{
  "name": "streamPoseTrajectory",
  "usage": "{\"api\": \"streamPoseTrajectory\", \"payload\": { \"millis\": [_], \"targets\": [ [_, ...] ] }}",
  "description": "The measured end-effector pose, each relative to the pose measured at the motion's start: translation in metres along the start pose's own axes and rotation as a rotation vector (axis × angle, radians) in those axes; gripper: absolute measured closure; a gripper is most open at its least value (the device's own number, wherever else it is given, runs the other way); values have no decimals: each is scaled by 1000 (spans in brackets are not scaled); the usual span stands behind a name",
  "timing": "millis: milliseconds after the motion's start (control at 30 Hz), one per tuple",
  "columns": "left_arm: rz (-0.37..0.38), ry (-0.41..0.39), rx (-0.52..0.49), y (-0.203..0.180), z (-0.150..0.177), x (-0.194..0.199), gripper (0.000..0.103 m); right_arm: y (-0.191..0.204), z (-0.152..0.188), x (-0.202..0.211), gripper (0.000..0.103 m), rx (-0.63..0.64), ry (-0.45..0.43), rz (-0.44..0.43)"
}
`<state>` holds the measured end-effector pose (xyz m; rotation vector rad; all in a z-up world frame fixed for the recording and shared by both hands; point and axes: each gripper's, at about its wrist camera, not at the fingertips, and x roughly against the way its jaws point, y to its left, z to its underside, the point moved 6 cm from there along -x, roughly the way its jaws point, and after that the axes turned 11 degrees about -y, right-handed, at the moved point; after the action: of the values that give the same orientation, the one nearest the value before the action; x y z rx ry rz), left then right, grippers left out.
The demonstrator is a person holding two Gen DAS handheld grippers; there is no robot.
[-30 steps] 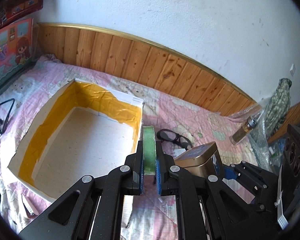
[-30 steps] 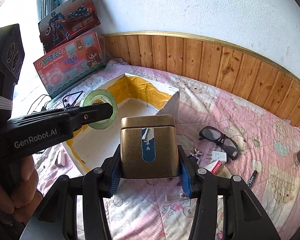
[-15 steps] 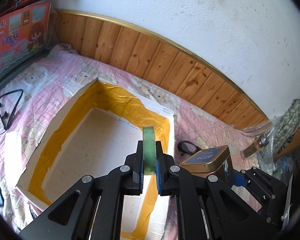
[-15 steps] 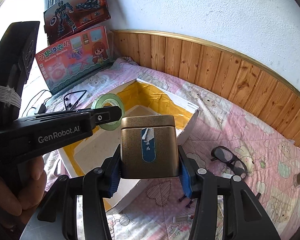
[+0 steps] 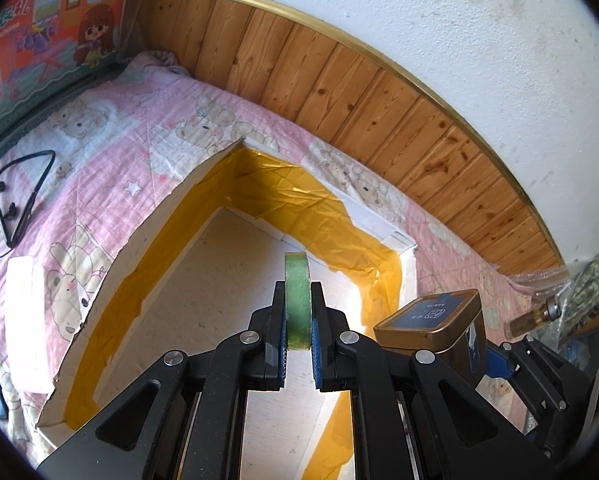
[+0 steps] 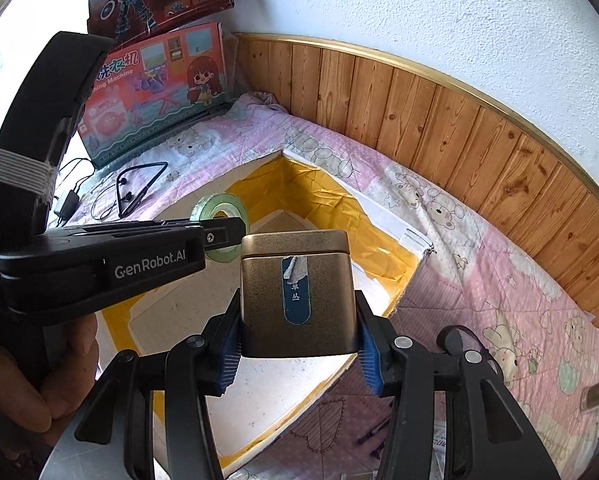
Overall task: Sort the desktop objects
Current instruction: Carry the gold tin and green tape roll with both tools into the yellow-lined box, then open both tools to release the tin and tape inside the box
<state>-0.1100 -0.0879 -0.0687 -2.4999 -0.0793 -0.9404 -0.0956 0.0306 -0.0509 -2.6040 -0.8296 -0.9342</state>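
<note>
The left gripper (image 5: pixel 298 322) is clamped on a roll of green tape (image 5: pixel 297 300), held on edge between its 2 blue pads so that the roll stands upright and sticks out past the fingertips. The right gripper (image 6: pixel 299 344) grips a gold tin (image 6: pixel 297 292) by its 2 side walls, lid up, with a blue label facing the camera. Both loads hang above the open white box (image 5: pixel 111 248), whose inner walls are lined with crinkled yellow tape; its pale floor looks bare in both views.

The 2 grippers sit very close together (in the right wrist view the left tool's finger lies just beside the tin's top corner), so a careless swing could knock tin against tape or tool. The tin is smooth-sided and pinched low on its body, so it may tip or slide out if tilted. The tape, released on edge, would likely roll across the box floor or fall flat against a wall. The near box wall looks soft and ragged, and a low pass could catch it and drag the box along the pink bear-print quilt (image 6: pixel 479 264). Black glasses (image 6: pixel 467 344) lie on the quilt just beside the right gripper, partly hidden.
</note>
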Motion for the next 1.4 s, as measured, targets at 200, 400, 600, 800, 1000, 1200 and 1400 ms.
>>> {"api": "streamPoseTrajectory", "payload": {
  "millis": [200, 400, 600, 800, 1000, 1200, 1400],
  "targets": [
    [-38, 55, 23, 15, 2, -20, 94, -1, -1, -30, 53, 38, 55, -2],
    [-80, 96, 22, 26, 3, -37, 94, -4, 2, -62, 53, 39, 123, -24],
    [-92, 155, 72, 39, 5, -57, 94, -7, 3, -88, 53, 48, 186, -38],
    [-38, 234, 165, 42, 14, -71, 94, -10, 4, -108, 53, 76, 253, -33],
    [-58, 299, 193, 40, 24, -92, 94, -17, 9, -131, 53, 119, 347, -28],
    [-95, 306, 190, 42, 25, -108, 94, -18, 17, -156, 53, 174, 446, -10],
    [-97, 295, 186, 42, 19, -115, 88, -20, 19, -168, 52, 197, 481, 9]
  ]
}}
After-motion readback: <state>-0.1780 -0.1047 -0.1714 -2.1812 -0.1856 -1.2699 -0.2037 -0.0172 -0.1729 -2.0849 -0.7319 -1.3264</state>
